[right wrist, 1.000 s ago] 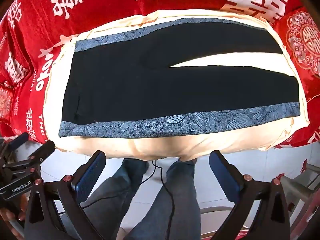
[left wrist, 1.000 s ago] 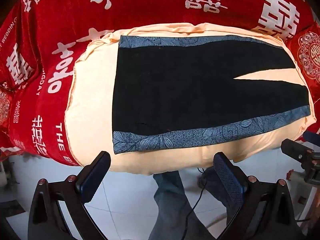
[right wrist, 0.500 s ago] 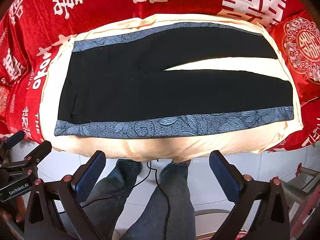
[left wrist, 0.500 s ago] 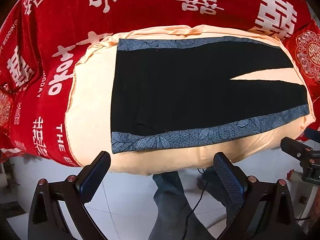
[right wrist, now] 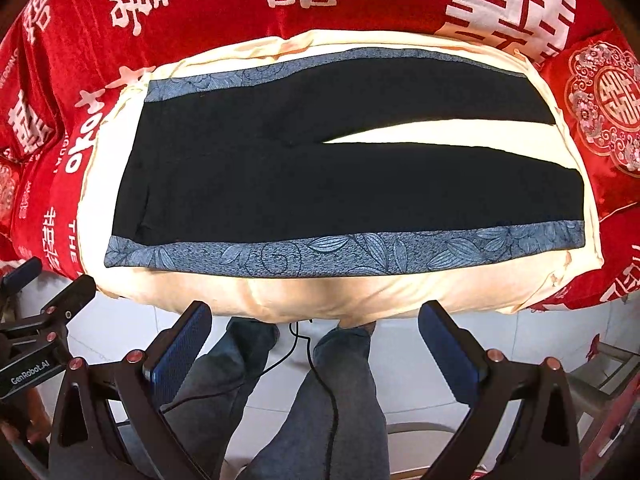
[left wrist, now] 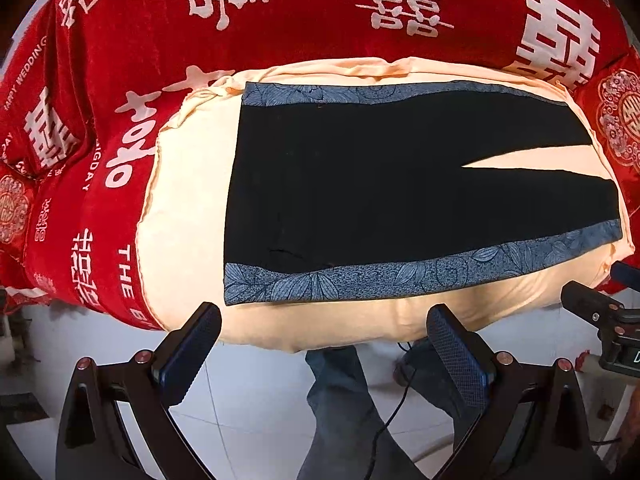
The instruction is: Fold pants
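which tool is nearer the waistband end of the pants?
Left. The left tool hangs open just off the waistband corner; the right tool hangs open farther along, toward the legs.

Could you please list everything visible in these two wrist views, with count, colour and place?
pants: one, black with blue leaf-patterned side bands, spread flat on the cushion, waist to the left, legs apart to the right.
cushion: one, cream, under the pants, on the red cover.
cover: one, red with white characters, beneath and behind the cushion.
floor: white tiles, below the cushion's near edge.
cable: one, black, running down between the legs.
legs: two, in blue jeans, standing at the near edge.
left hand-held gripper: black with blue pads, open, empty, short of the cushion.
right hand-held gripper: same, open, empty.
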A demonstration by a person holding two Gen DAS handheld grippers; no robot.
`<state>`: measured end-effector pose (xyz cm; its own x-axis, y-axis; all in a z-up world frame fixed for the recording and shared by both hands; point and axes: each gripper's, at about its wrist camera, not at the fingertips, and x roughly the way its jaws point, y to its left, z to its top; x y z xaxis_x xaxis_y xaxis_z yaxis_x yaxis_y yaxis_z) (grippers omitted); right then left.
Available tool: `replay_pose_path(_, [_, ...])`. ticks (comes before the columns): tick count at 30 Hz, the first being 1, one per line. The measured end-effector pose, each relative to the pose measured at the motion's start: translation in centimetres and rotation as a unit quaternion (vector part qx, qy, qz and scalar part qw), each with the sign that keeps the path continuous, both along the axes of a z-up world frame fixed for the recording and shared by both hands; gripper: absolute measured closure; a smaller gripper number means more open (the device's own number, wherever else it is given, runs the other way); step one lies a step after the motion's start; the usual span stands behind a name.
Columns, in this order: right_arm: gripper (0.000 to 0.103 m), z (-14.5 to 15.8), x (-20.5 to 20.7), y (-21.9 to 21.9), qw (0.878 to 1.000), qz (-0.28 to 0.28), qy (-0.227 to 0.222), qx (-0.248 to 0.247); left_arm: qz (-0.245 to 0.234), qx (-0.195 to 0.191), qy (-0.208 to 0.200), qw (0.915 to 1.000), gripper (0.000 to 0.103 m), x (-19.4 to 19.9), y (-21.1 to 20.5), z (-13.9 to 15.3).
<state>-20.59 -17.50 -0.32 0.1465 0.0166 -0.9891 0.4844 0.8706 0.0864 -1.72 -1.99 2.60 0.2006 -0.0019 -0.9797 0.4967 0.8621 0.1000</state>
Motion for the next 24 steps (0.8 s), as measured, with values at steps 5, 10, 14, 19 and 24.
replay_pose_path(5, [0.0,0.1,-0.4,-0.9,1.0,0.01,-0.002,0.0,0.009,0.003,0.0,1.0,0.0,-0.9,-0.6,0.1])
replay_pose_path(10, [0.0,0.5,-1.2,-1.9,1.0,0.03,0.0,-0.001,0.032,0.004,0.001,0.9995,0.0,-2.6,-1.3,0.5])
replay_pose_path(14, [0.0,0.7,-1.9,-2.8,0.999,0.041,0.003,-0.003,0.042,0.003,0.003,0.9991,0.0,-3.8,-1.8,0.7])
replay_pose_path(19, [0.0,0.5,-2.2,-3.3,0.999,0.032,0.007,0.007,0.04,0.008,0.003,0.9992,0.0,-4.3,-2.0,1.1])
replay_pose_path(24, [0.0,0.5,-1.3,-2.8,1.0,0.026,0.003,0.006,0.034,0.011,-0.018,0.9992,0.0,-3.5,-1.6,1.4])
